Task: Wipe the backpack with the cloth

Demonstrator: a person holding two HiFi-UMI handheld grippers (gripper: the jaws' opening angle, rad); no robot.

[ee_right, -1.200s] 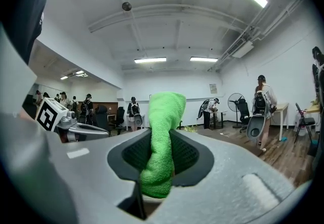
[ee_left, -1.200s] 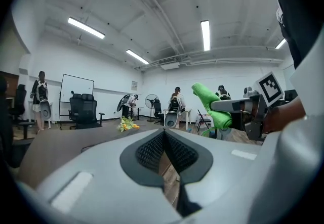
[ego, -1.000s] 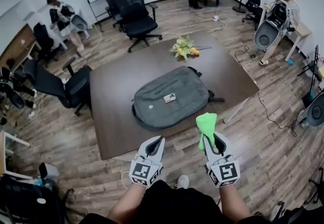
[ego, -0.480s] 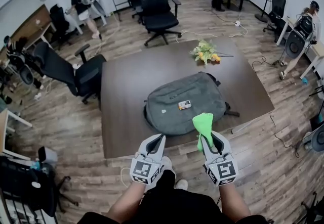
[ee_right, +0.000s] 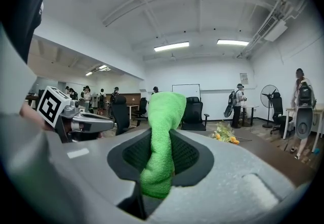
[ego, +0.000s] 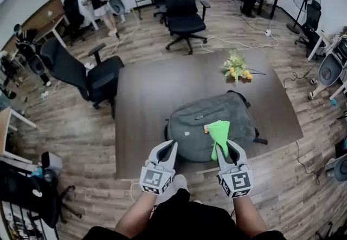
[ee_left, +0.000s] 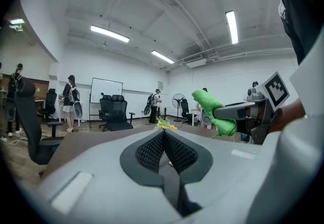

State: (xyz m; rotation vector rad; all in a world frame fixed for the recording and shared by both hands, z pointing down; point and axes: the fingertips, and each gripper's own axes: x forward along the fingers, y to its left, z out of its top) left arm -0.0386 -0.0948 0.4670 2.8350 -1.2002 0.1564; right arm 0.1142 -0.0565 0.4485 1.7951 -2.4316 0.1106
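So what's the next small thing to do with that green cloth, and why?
Probably move the right gripper forward and down until the green cloth meets the backpack. Its jaws are clamped on the cloth, which sticks up ahead of them. The backpack lies flat on the table just beyond, and the cloth seems to be held above it, not touching. The left gripper is shut and empty.

Head view looks steeply down onto the dark brown rectangular table point(ego: 157, 98). Gripper views sit close behind their jaws, facing level across the room; all share the yellow flower bunch point(ego: 236, 68) point(ee_left: 163, 124) point(ee_right: 225, 134).
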